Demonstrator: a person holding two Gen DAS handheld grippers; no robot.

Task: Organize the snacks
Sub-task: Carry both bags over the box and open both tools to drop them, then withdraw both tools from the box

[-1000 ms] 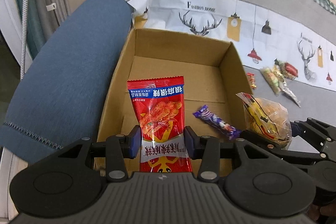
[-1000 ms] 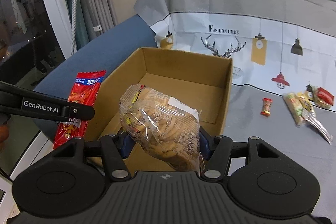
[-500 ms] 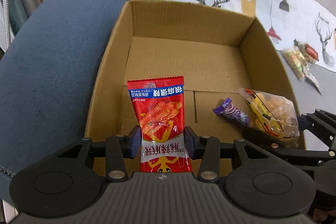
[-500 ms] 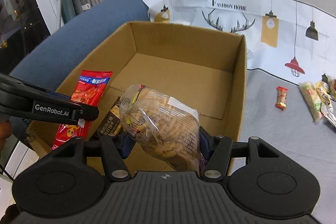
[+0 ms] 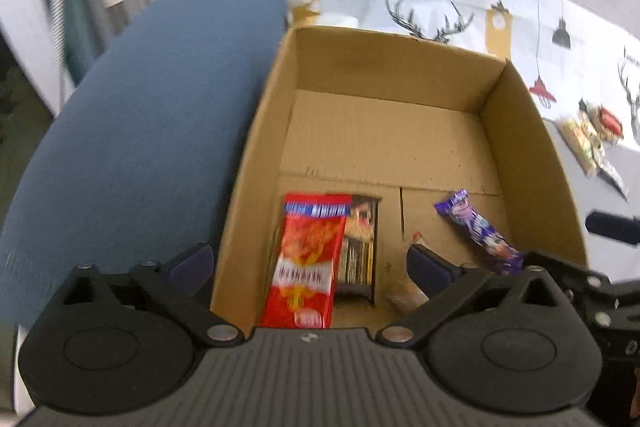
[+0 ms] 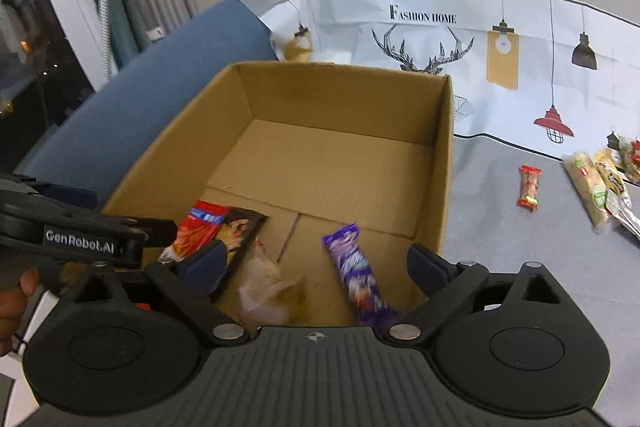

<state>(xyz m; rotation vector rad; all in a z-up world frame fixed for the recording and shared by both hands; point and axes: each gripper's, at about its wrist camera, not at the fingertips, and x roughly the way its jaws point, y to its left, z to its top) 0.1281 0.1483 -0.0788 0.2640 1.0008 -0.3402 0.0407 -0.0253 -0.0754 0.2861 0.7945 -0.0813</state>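
Note:
An open cardboard box (image 5: 524, 131) (image 6: 444, 155) holds a red snack packet (image 5: 306, 261) (image 6: 192, 227) lying on a dark packet (image 5: 360, 251) (image 6: 240, 227), a purple candy bar (image 5: 476, 231) (image 6: 356, 275) and a clear bag of biscuits (image 6: 272, 291), blurred, near the front wall. My left gripper (image 5: 310, 261) is open above the box's front left. My right gripper (image 6: 316, 263) is open and empty above the box's front.
The box sits on a grey printed cloth (image 6: 520, 247). A small red candy (image 6: 530, 186) and several snack packets (image 6: 600, 183) (image 5: 588, 139) lie on the cloth to the right. A blue cushion (image 5: 140, 115) borders the box's left side.
Both grippers opened. The red packet dropped from the left one and the biscuit bag from the right one into the box. Both views pulled back slightly.

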